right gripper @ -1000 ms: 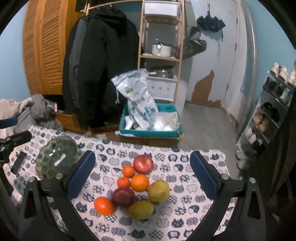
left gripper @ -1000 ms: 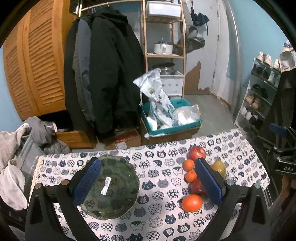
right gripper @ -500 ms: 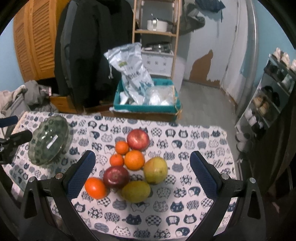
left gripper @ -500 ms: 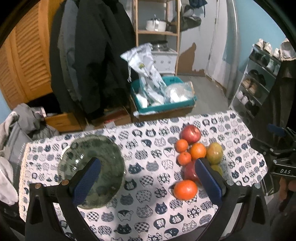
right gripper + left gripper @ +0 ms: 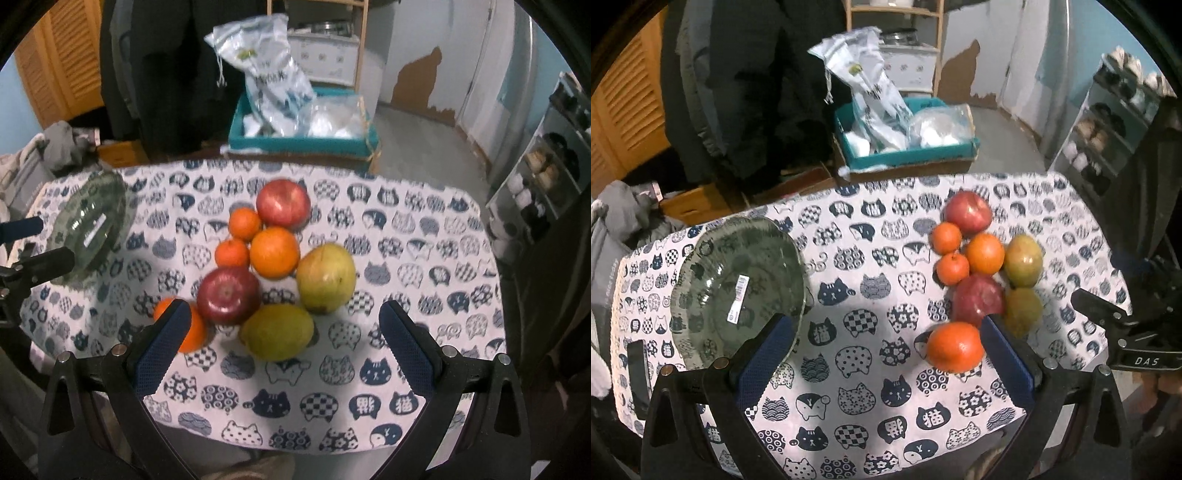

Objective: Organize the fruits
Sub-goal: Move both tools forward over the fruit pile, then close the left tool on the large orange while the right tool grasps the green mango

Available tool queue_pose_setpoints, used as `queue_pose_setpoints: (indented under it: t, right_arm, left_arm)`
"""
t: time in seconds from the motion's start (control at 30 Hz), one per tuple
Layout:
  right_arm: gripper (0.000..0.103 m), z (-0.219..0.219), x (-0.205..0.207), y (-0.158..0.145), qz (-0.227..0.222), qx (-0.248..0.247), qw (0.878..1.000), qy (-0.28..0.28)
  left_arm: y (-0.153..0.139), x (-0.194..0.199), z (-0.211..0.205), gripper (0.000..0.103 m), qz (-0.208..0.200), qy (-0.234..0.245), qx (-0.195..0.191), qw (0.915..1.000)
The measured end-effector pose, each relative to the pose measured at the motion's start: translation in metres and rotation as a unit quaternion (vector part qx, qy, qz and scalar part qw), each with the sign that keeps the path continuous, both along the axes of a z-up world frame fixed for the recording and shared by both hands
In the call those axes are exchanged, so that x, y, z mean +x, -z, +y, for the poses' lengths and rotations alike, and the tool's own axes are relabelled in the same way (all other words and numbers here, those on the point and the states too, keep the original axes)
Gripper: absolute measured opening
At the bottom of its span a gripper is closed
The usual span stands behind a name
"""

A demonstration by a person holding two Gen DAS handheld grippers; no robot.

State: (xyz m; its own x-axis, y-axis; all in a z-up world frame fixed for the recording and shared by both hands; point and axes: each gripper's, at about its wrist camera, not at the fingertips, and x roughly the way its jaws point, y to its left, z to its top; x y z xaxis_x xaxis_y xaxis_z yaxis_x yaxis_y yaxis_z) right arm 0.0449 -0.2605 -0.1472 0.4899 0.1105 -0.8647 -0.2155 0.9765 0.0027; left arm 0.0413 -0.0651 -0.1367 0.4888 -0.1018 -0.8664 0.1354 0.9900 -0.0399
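Note:
A cluster of fruit lies on the cat-print tablecloth [image 5: 864, 369]: a red apple [image 5: 283, 203], a dark red apple [image 5: 228, 295], an orange [image 5: 274, 252], two small tangerines [image 5: 243, 223], a yellow-green pear [image 5: 325, 277], a green mango [image 5: 277, 331] and a near orange [image 5: 955, 346]. A green glass bowl [image 5: 738, 291] sits at the left, empty. My left gripper [image 5: 882, 354] is open above the cloth between the bowl and the fruit. My right gripper [image 5: 282, 339] is open, hovering over the mango and the dark apple.
A black phone [image 5: 639, 369] lies at the cloth's left edge. Behind the table stand a teal crate [image 5: 303, 140] with bags, hanging coats [image 5: 750, 85], a wooden shelf and a shoe rack [image 5: 1123, 122]. Grey clothes [image 5: 624, 218] are piled at the left.
Both grippers have tilted down and moved closer to the table. The fruit and the bowl now look larger and lower in both views. Nothing was grasped.

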Motion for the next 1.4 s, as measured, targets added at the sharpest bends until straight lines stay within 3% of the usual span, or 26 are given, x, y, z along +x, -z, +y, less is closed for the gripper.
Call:
queue_pose_setpoints:
  t: [0.23,0.67,1.2,1.4]
  right_arm:
    - [0.1,-0.008,0.003,0.027,0.047,0.006,0.999,0.01]
    - [0.1,-0.018,0.011,0.06,0.09,-0.015,0.996,0.021]
    - [0.1,-0.025,0.012,0.078,0.115,-0.007,0.993,0.025]
    - [0.1,-0.022,0.017,0.084,0.124,0.002,0.992,0.021]
  left_arm:
    - [0.03,0.005,-0.015,0.102,0.035,0.02,0.012,0.9991]
    - [0.086,0.012,-0.043,0.102,0.111,0.049,0.016,0.9925]
    - [0.12,0.023,-0.068,0.102,0.148,0.079,0.011,0.9858]
    - [0.134,0.028,-0.073,0.087,0.167,0.092,0.003,0.9817]
